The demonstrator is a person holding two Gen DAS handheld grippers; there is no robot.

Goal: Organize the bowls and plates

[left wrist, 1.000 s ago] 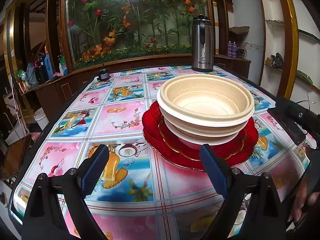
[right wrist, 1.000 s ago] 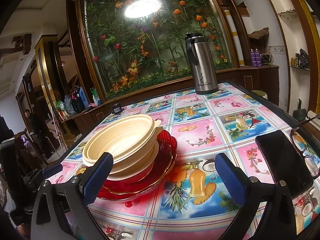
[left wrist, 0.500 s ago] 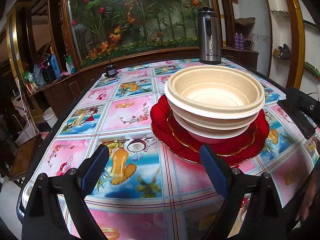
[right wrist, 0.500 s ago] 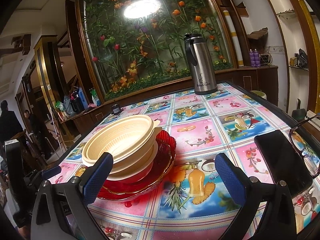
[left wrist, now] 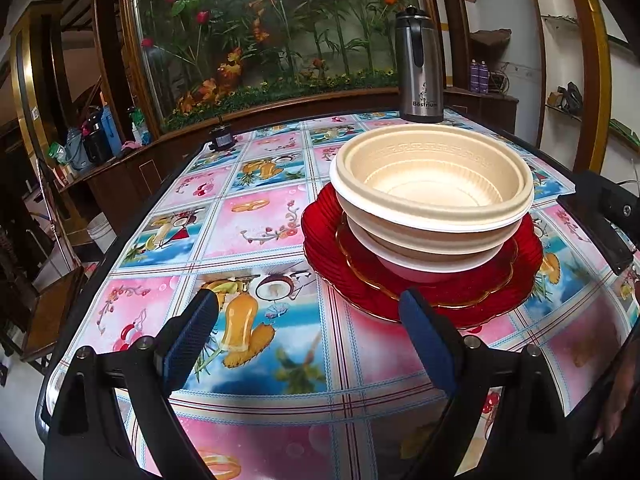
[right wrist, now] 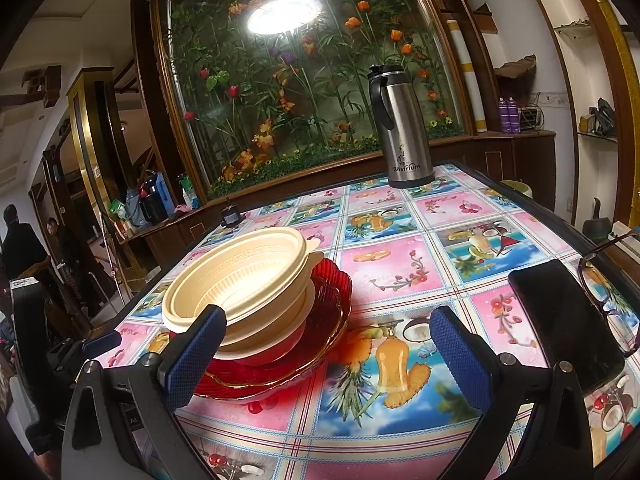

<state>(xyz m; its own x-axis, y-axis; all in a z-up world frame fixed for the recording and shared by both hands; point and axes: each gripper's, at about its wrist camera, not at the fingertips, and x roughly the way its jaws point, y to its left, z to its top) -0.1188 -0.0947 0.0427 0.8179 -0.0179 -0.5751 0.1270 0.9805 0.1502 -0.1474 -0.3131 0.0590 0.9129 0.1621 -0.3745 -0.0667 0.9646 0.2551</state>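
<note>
nesting cream bowls [left wrist: 432, 188] sit stacked on red plates [left wrist: 524, 268].

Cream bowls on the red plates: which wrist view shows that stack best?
Left wrist view: the cream bowls sit unobstructed. In the right wrist view they lie far left, partly behind a gripper finger.

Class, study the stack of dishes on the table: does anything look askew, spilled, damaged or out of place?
Slightly askew. The cream bowls are nested off-centre, their rims stepped to one side, and they sit toward one edge of the red plates. Nothing is spilled or visibly broken. A phone and glasses lie near the table's edge.
</note>
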